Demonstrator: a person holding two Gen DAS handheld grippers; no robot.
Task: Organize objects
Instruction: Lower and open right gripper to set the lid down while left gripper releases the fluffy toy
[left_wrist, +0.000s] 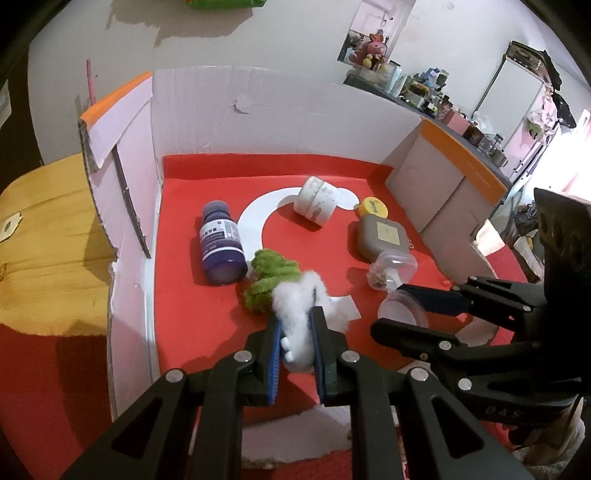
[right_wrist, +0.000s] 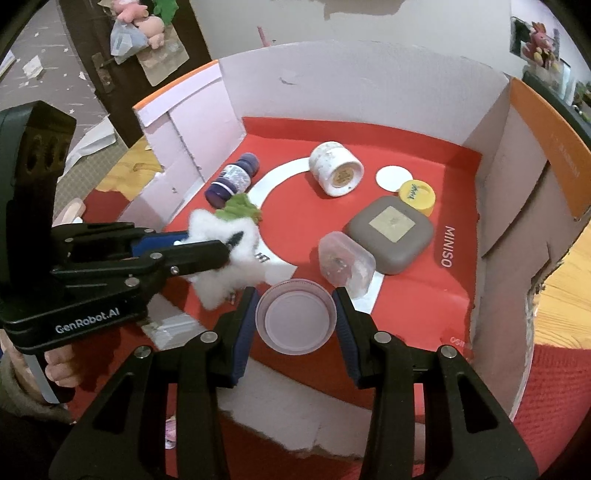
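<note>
Inside the box (right_wrist: 369, 92), walls close three sides — bare red floor (right_wrist: 417, 291) remains at right. The left gripper (left_wrist: 295, 332) pinches white fluff (left_wrist: 299, 306) narrowly, just beside the green tuft (left_wrist: 273, 273) and purple bottle (left_wrist: 221, 240). The right gripper (right_wrist: 295, 317) clamps a clear lid (right_wrist: 295, 317); the clear case (right_wrist: 345, 264) and grey case (right_wrist: 391, 232) lie ahead. Only the right view shows the white jar's (right_wrist: 336, 168) mouth.
</note>
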